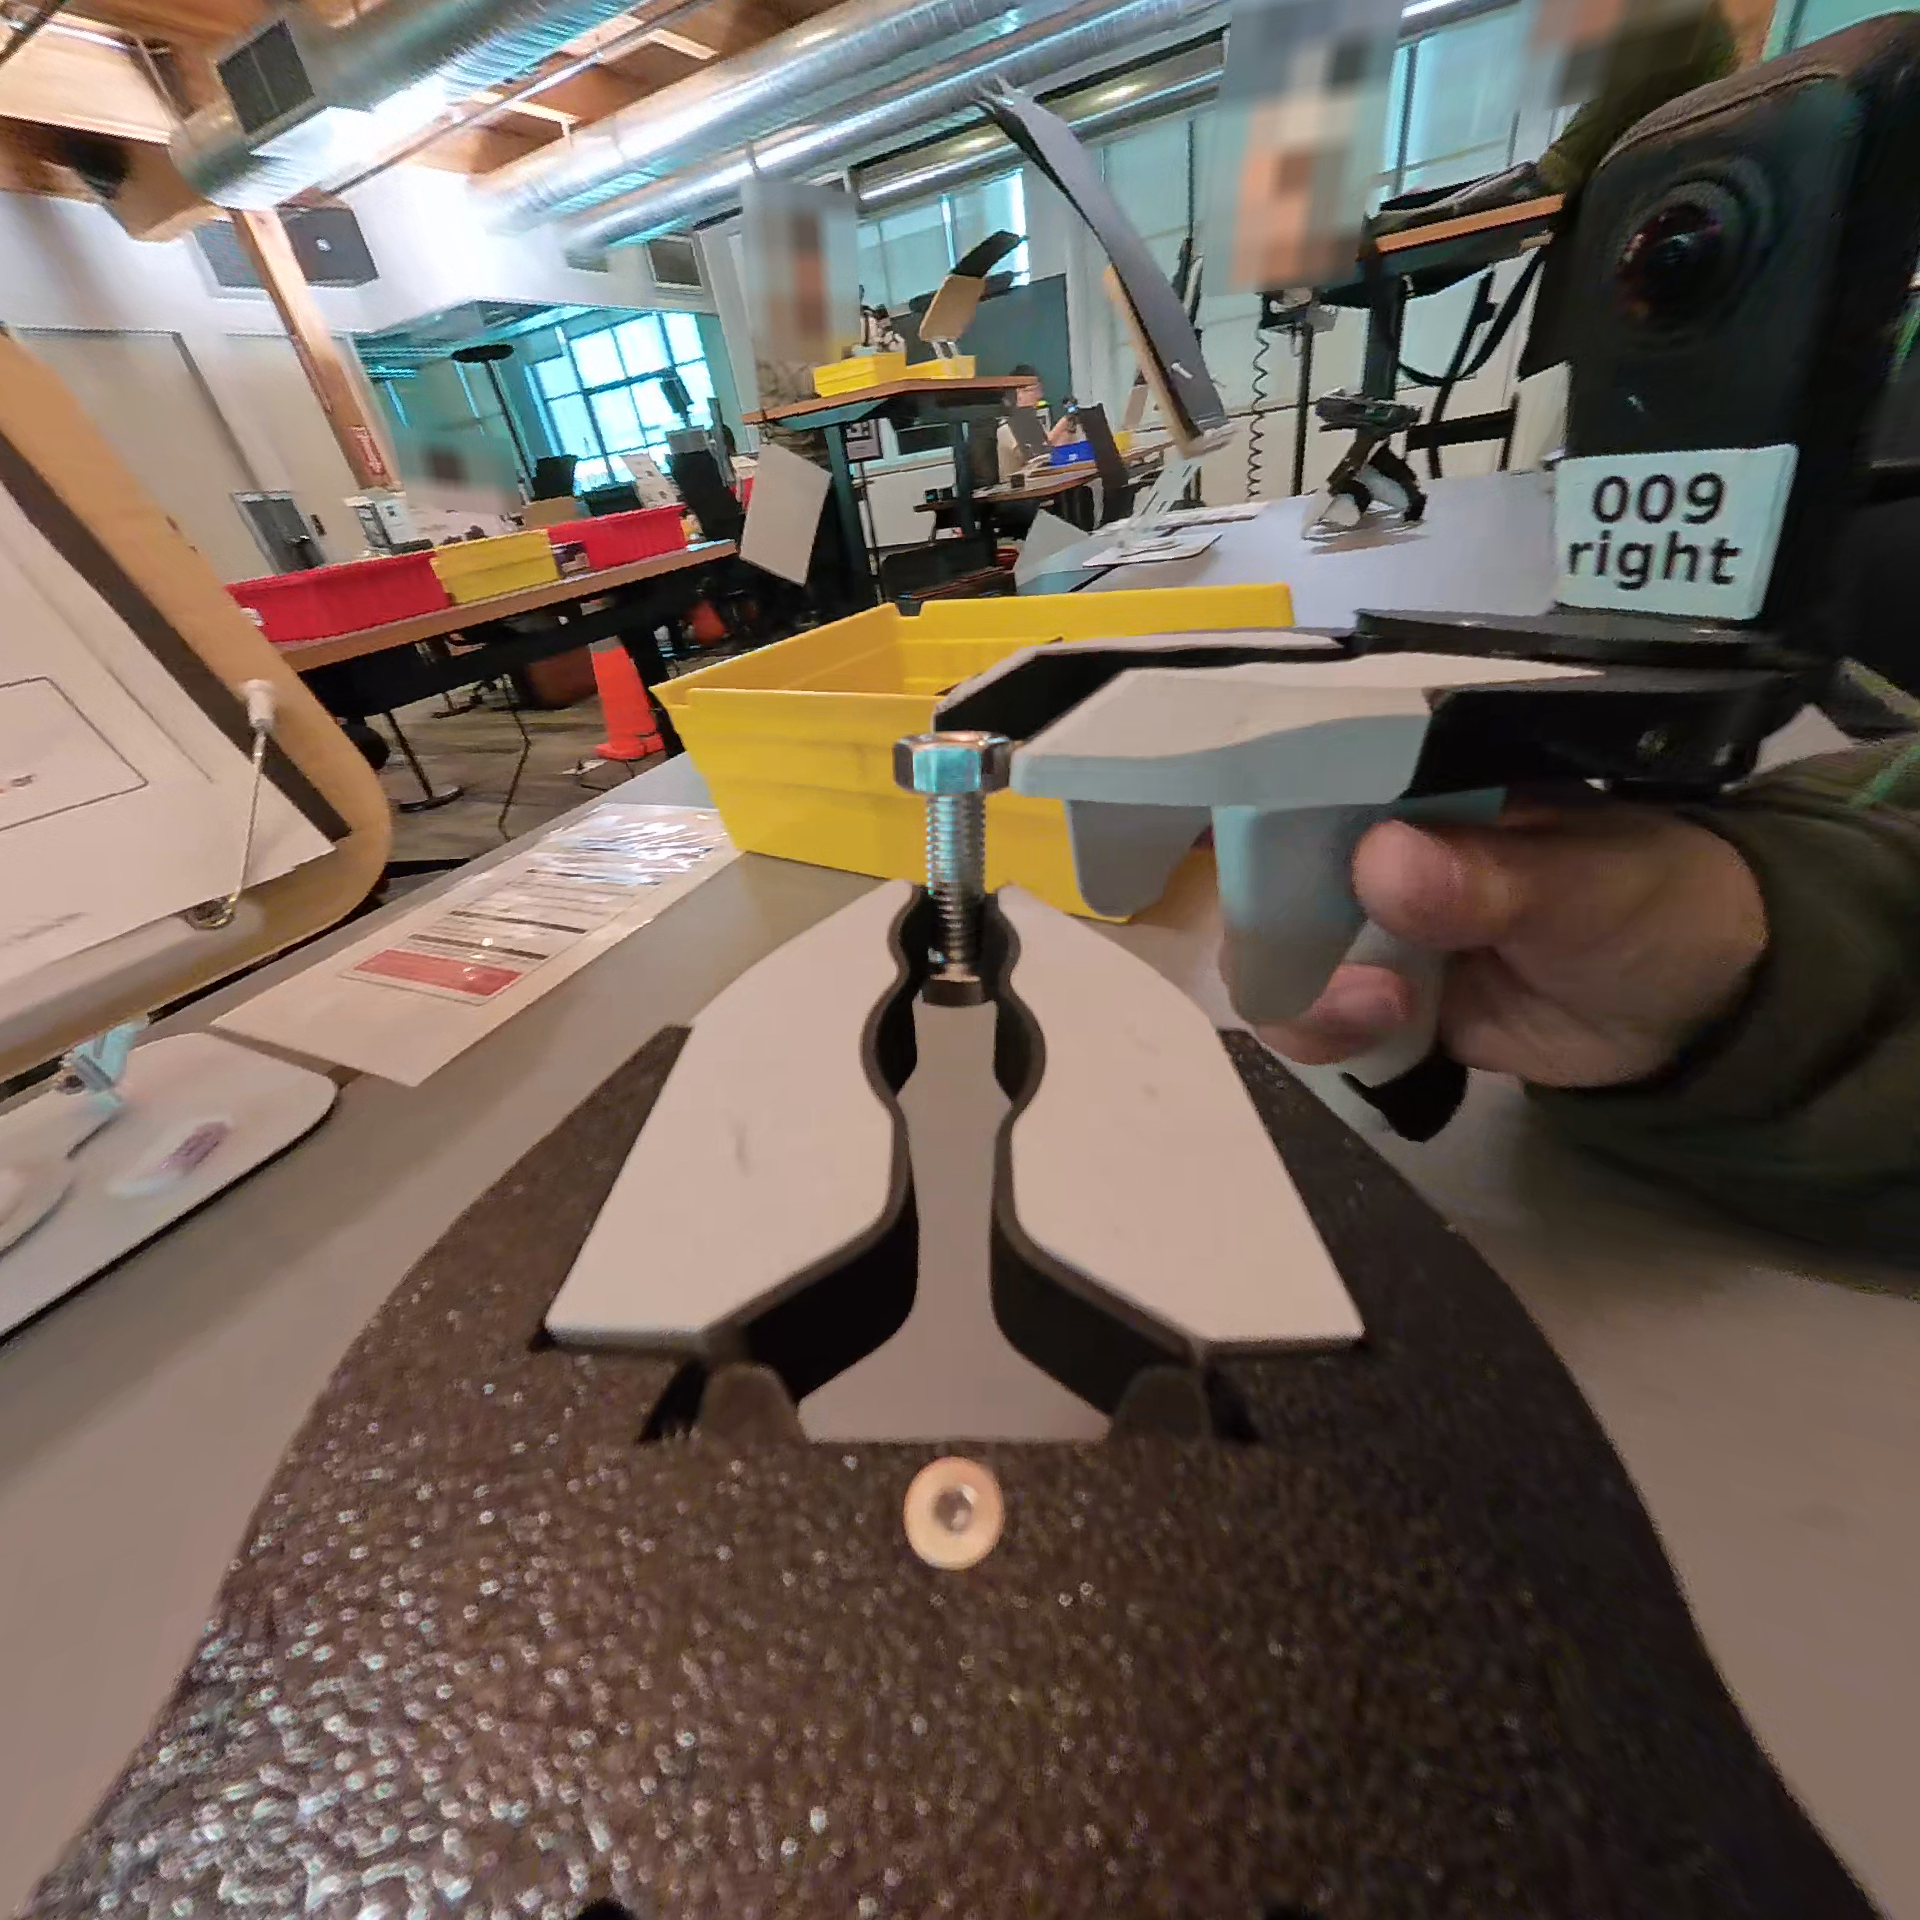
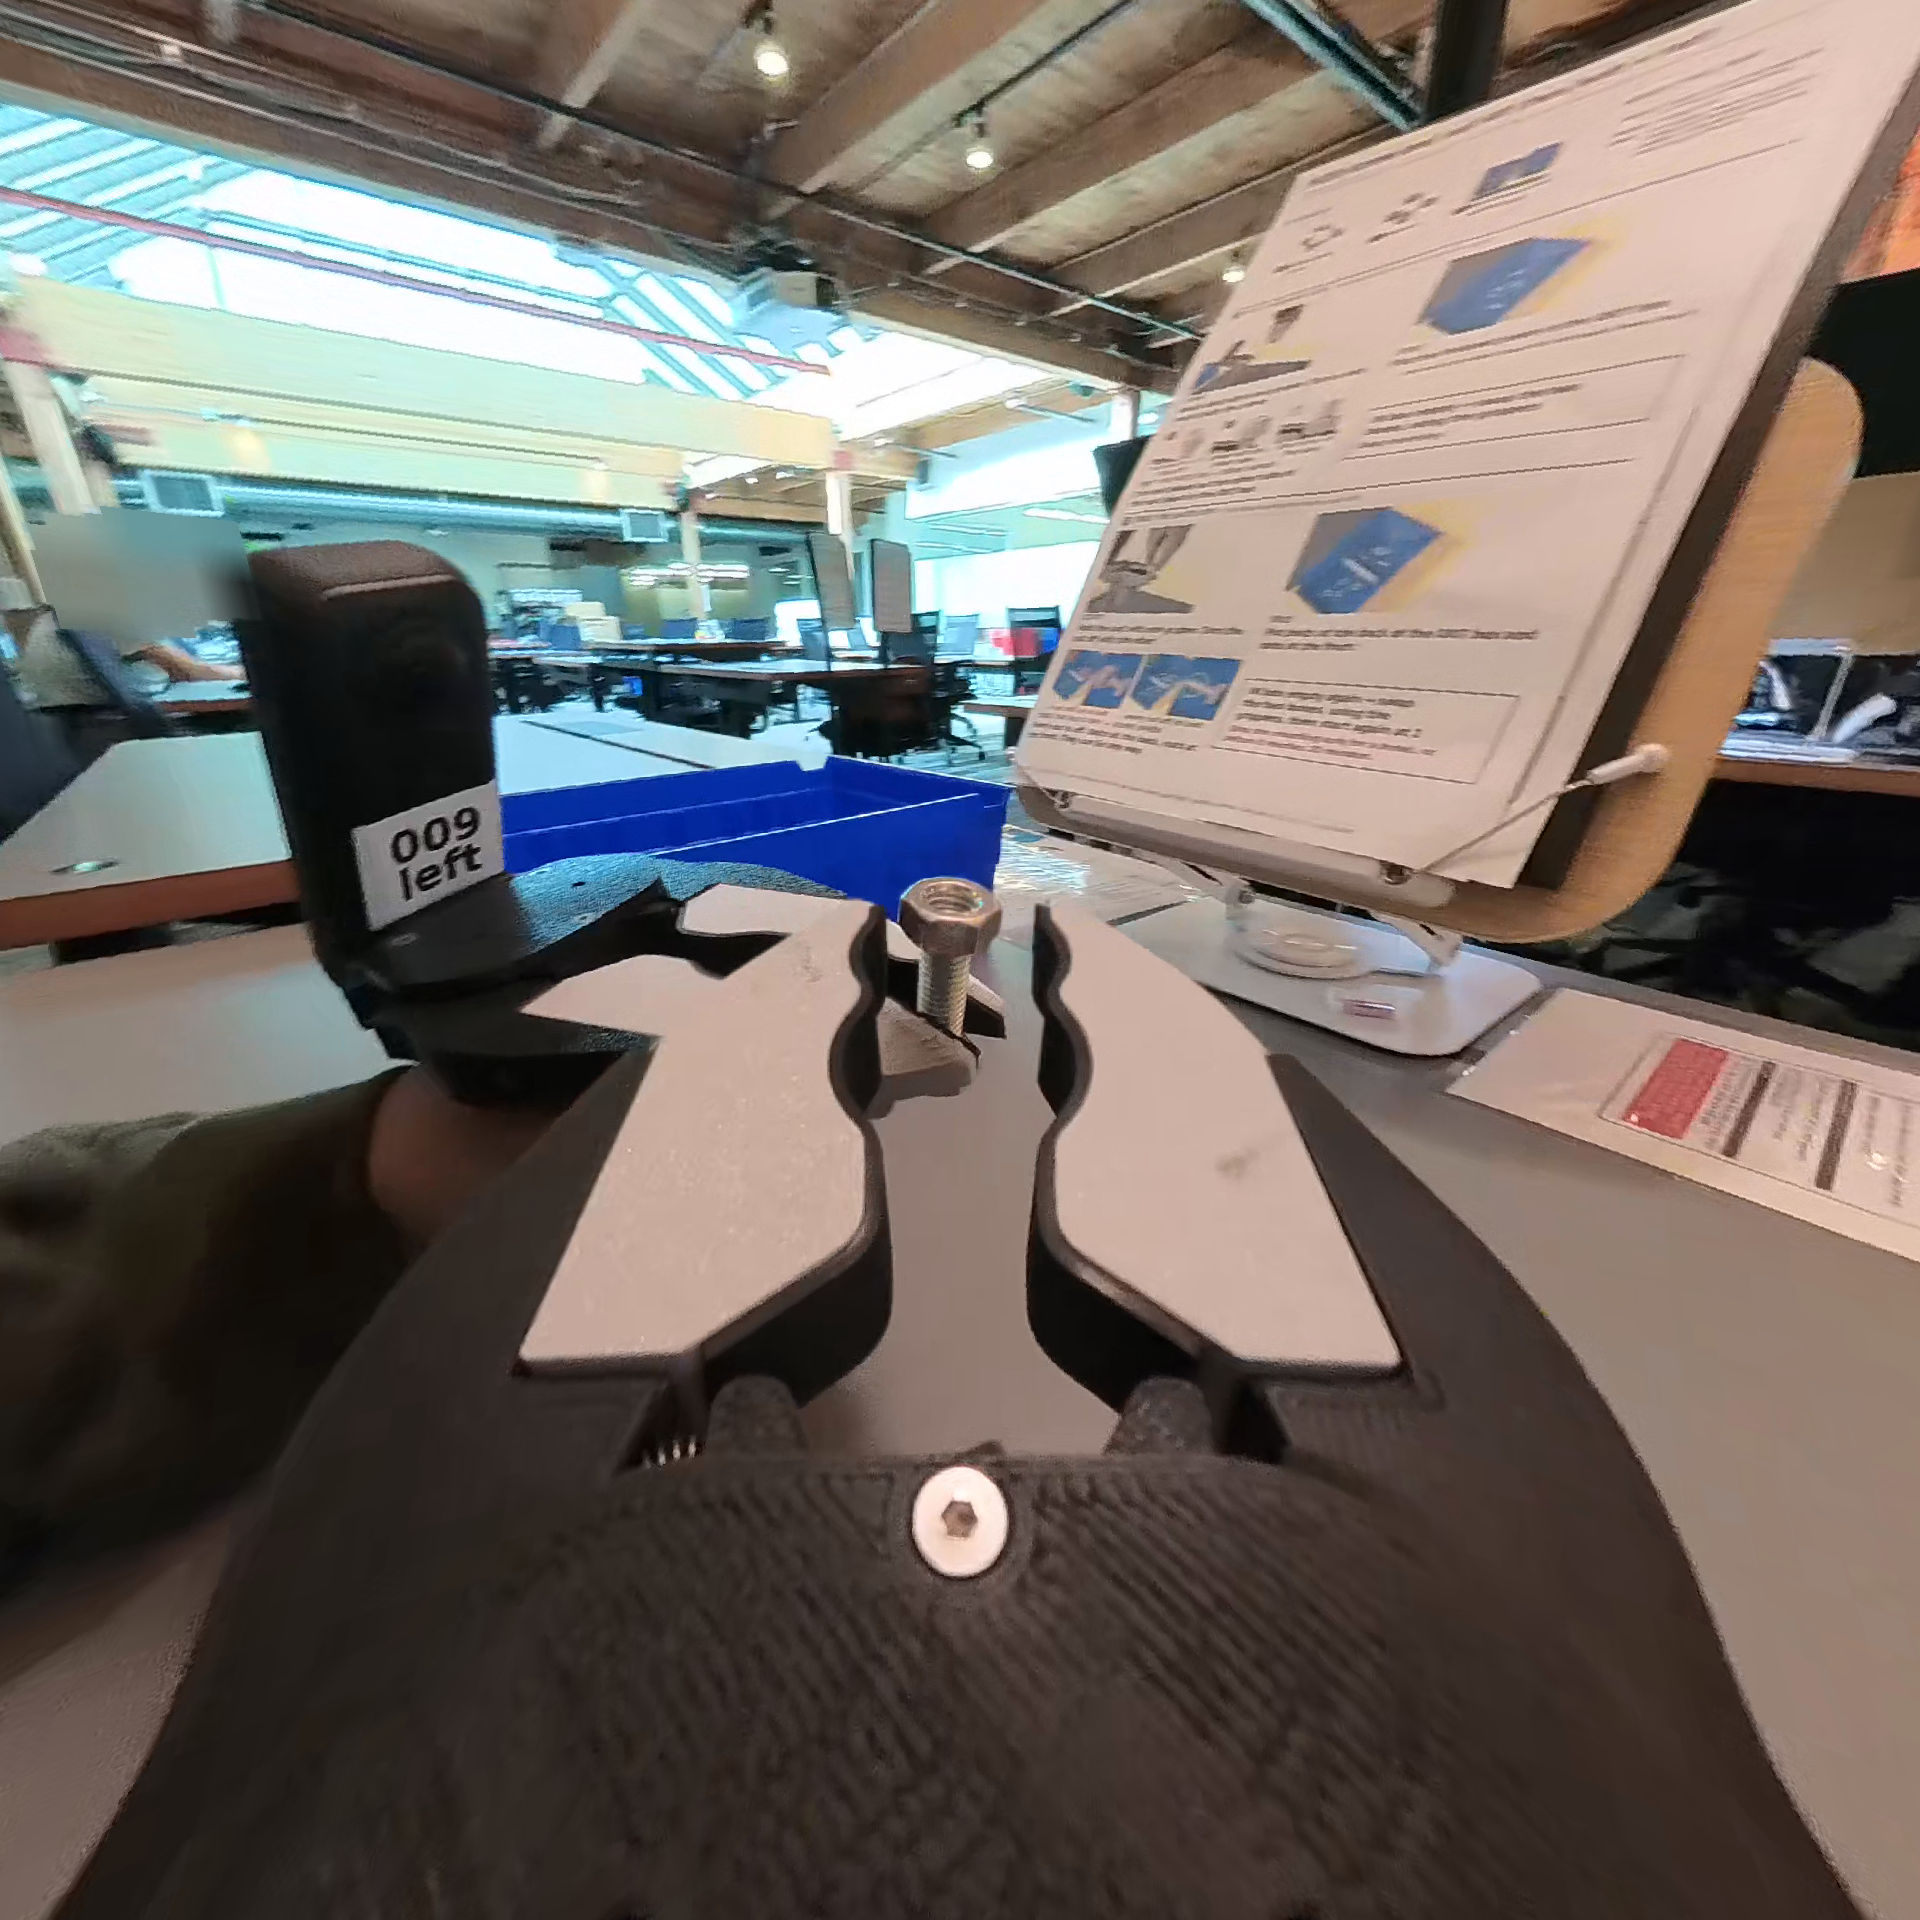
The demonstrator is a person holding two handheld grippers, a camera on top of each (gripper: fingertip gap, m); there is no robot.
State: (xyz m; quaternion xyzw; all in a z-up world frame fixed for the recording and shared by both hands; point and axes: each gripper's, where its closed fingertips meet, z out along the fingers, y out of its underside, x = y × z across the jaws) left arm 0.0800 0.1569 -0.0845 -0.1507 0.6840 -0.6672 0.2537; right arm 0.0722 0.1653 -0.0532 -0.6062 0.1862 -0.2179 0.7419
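My left gripper (image 1: 951, 914) is shut on the lower threads of a silver bolt (image 1: 951, 862) and holds it upright above the grey table (image 1: 1610, 1455). A silver hex nut (image 1: 951, 761) sits on the bolt's top end. My right gripper (image 1: 977, 743) comes in from the right at nut height. In the right wrist view its jaws stand apart, with the nut (image 2: 948, 909) between the tips of the right gripper (image 2: 958, 920). The left finger is close to the nut and the right one is clear of it. The left gripper (image 2: 961, 1023) and the bolt (image 2: 940, 987) show below the nut.
A yellow bin (image 1: 821, 758) stands behind the bolt. A blue bin (image 2: 790, 821) stands behind the left gripper. A wooden document stand with printed sheets (image 2: 1455, 520) is on the table beside a laminated sheet (image 2: 1766, 1132). A hand (image 1: 1538, 956) holds the right gripper. My left and right fingertips are right by each other.
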